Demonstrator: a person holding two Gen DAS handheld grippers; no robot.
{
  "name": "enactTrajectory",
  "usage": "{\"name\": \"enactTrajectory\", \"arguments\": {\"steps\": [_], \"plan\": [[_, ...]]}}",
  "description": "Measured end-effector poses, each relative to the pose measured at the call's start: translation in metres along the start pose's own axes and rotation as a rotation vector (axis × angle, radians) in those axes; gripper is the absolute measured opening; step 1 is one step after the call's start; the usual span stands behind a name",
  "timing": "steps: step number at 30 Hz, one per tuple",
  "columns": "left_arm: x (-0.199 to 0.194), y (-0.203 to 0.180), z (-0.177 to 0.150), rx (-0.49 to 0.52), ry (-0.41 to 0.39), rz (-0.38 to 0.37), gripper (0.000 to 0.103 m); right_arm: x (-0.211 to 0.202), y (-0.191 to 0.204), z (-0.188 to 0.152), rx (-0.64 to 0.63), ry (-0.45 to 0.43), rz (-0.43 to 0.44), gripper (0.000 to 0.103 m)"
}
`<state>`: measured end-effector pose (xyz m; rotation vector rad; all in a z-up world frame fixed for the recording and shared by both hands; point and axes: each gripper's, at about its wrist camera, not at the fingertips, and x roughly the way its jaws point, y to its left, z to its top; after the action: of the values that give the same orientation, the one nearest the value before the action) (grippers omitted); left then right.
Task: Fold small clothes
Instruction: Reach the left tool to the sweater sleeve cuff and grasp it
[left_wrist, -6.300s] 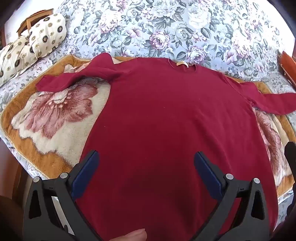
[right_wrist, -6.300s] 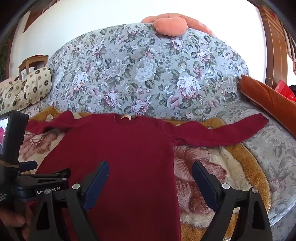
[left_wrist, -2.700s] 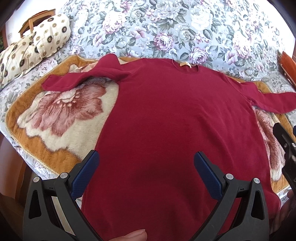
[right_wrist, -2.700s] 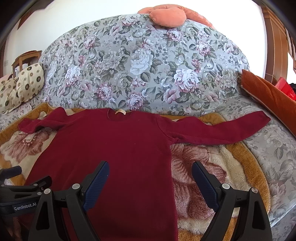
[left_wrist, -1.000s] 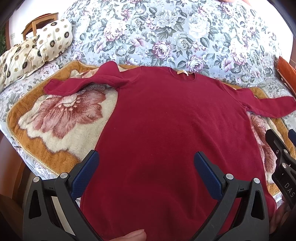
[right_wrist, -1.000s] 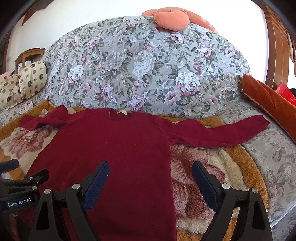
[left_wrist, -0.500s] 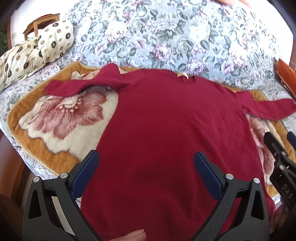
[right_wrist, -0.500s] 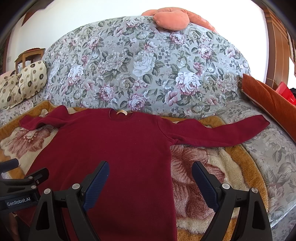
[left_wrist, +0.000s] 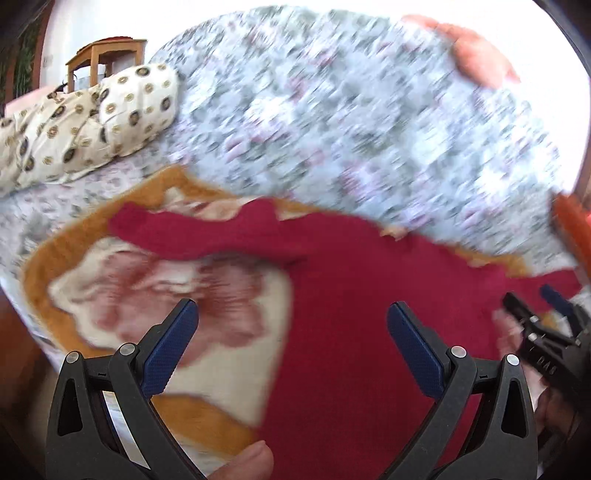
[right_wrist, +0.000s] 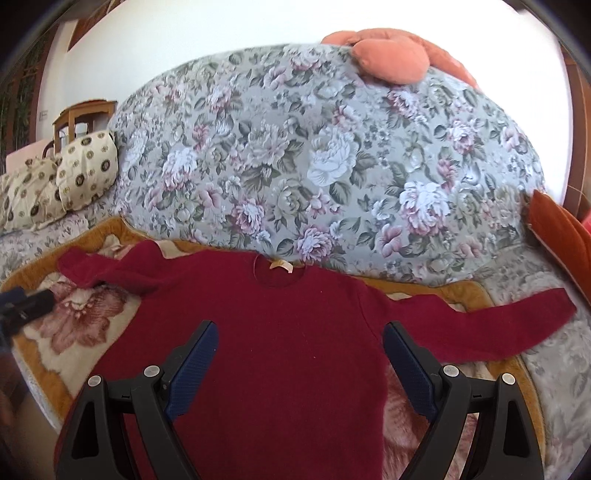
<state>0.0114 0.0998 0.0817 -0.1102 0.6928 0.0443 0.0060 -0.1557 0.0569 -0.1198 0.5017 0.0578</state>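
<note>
The red sweater (right_wrist: 288, 332) lies flat, front up, on a fleecy blanket (right_wrist: 77, 339) spread over the sofa seat, neck toward the backrest and both sleeves out. I judge it a soft, light knit that will drape and sag wherever I lift it, and the fleece under it will likely grip, so dragging could bunch it.

Going left to right: the left sleeve (right_wrist: 107, 271) is rumpled near the shoulder with its cuff on the blanket, and I would pinch that cuff or the shoulder seam first. My left gripper (left_wrist: 291, 343) hangs over the blanket beside the body's left edge, fingers wide apart and empty; its view is badly blurred. The collar carries a pale label (right_wrist: 280, 264). My right gripper (right_wrist: 299, 363) hovers above the chest, fingers likewise spread, holding nothing. The right sleeve (right_wrist: 480, 325) runs straight out, its cuff past the blanket onto the floral cushion.

Behind rises the floral backrest (right_wrist: 332, 158), spotted pillows (right_wrist: 55, 184) and a wooden chair far left, an orange cushion (right_wrist: 561, 232) at right.
</note>
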Motion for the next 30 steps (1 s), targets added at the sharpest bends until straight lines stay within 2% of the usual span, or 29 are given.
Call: {"name": "enactTrajectory", "arguments": {"steps": [3, 6, 9, 11, 18, 20, 24, 28, 30], "plan": [[0.012, 0.032, 0.001, -0.028, 0.05, 0.073, 0.102, 0.033, 0.004, -0.011, -0.007, 0.058, -0.014, 0.089], [0.017, 0.062, -0.005, -0.064, 0.066, 0.132, 0.102, 0.069, 0.004, -0.019, 0.003, 0.195, -0.004, 0.086], [0.024, 0.082, -0.012, -0.073, 0.082, 0.176, 0.102, 0.077, -0.003, -0.022, 0.046, 0.211, 0.0, 0.086], [0.03, 0.09, -0.017, -0.082, 0.104, 0.157, 0.102, 0.079, -0.006, -0.024, 0.062, 0.226, -0.007, 0.086], [0.058, 0.106, -0.028, -0.074, 0.172, 0.133, 0.102, 0.061, -0.001, -0.024, 0.043, 0.158, -0.023, 0.086], [0.066, 0.121, -0.025, -0.101, 0.184, 0.117, 0.102, 0.052, 0.002, -0.025, 0.035, 0.14, -0.023, 0.086], [0.08, 0.154, -0.005, -0.171, 0.183, 0.109, 0.102, 0.032, 0.001, -0.027, 0.051, 0.105, 0.037, 0.086], [0.108, 0.185, 0.025, -0.261, 0.178, -0.039, 0.102, 0.025, 0.006, -0.027, 0.034, 0.065, 0.017, 0.087], [0.125, 0.204, 0.041, -0.293, 0.141, -0.075, 0.102, 0.027, 0.011, -0.027, 0.015, 0.073, 0.004, 0.086]]}}
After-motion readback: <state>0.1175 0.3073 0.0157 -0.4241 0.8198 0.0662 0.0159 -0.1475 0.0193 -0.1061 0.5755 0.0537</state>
